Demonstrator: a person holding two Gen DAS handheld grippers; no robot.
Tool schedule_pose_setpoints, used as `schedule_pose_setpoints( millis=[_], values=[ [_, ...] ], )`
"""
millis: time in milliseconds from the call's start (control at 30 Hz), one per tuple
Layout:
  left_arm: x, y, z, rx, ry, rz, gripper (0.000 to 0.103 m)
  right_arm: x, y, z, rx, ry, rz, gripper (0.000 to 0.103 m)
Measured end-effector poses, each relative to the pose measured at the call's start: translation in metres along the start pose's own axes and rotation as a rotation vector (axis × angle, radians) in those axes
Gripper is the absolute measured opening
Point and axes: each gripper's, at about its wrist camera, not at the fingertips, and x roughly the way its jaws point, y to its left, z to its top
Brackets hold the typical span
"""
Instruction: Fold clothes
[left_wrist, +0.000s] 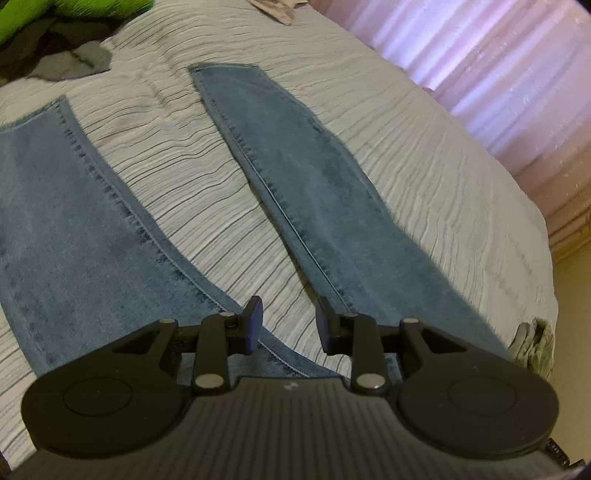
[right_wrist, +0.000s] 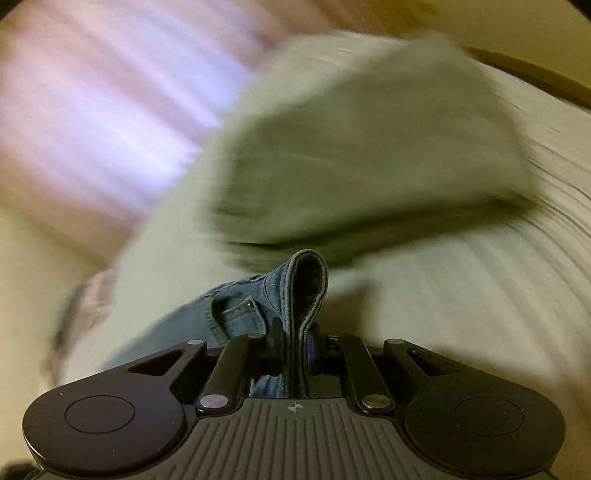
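Note:
A pair of light blue jeans (left_wrist: 314, 184) lies spread on the bed, its two legs fanned apart and running away from me. My left gripper (left_wrist: 288, 325) is open and empty, hovering above the crotch between the two legs. My right gripper (right_wrist: 293, 343) is shut on the jeans' waistband (right_wrist: 299, 291), which stands up folded between its fingers with a pocket beside it. The right wrist view is blurred by motion.
The bed has a grey ribbed cover (left_wrist: 424, 147). A pile of green and dark clothes (left_wrist: 55, 33) lies at the far left. A grey-green pillow (right_wrist: 362, 147) lies ahead of the right gripper. Pink curtains (left_wrist: 498, 66) hang past the bed's right edge.

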Motion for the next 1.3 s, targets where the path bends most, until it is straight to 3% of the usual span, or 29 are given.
schedule_pose_setpoints(
  millis=[67, 100, 133, 200, 267, 400, 600, 767, 933, 967, 1000, 1100, 1200, 1300],
  values=[
    [0.004, -0.004, -0.003, 0.010, 0.011, 0.002, 0.026, 0.013, -0.020, -0.001, 0.071, 0.038, -0.016, 0.011],
    [0.006, -0.005, -0.005, 0.011, 0.019, 0.002, 0.026, 0.010, -0.014, 0.000, 0.053, 0.039, -0.022, 0.017],
    [0.008, -0.005, -0.007, 0.011, 0.026, -0.002, 0.026, 0.007, -0.008, 0.002, 0.035, 0.040, -0.028, 0.028],
    [0.011, -0.006, -0.013, 0.020, 0.037, 0.005, 0.026, -0.005, 0.002, 0.003, -0.002, 0.025, -0.031, 0.066],
    [0.014, -0.006, -0.019, 0.025, 0.048, 0.014, 0.026, -0.029, 0.003, -0.003, 0.001, 0.000, -0.029, 0.074],
    [0.016, -0.001, -0.031, -0.002, 0.078, 0.020, 0.026, -0.080, -0.016, -0.039, 0.084, 0.084, 0.007, 0.074],
    [0.012, 0.009, -0.051, -0.009, 0.114, 0.054, 0.027, -0.144, -0.034, -0.109, 0.190, 0.282, 0.037, 0.074],
    [0.008, 0.016, -0.067, -0.025, 0.145, 0.073, 0.027, -0.170, -0.038, -0.156, 0.277, 0.316, 0.060, 0.074],
    [0.006, 0.017, -0.078, -0.026, 0.169, 0.082, 0.027, -0.152, -0.025, -0.171, 0.302, 0.311, 0.051, 0.072],
    [0.006, 0.016, -0.080, -0.024, 0.173, 0.082, 0.027, -0.143, -0.022, -0.171, 0.310, 0.304, 0.045, 0.040],
    [0.007, 0.016, -0.082, -0.020, 0.176, 0.083, 0.027, -0.141, -0.020, -0.171, 0.323, 0.293, 0.031, 0.020],
    [0.005, 0.016, -0.085, -0.014, 0.177, 0.084, 0.027, -0.135, -0.015, -0.171, 0.360, 0.258, -0.011, 0.012],
    [0.002, 0.019, -0.085, -0.002, 0.170, 0.093, 0.027, -0.154, -0.013, -0.171, 0.349, 0.217, -0.052, 0.011],
    [-0.005, 0.029, -0.083, 0.054, 0.138, 0.166, 0.027, -0.143, -0.013, -0.168, 0.351, 0.242, -0.113, 0.011]
  ],
)
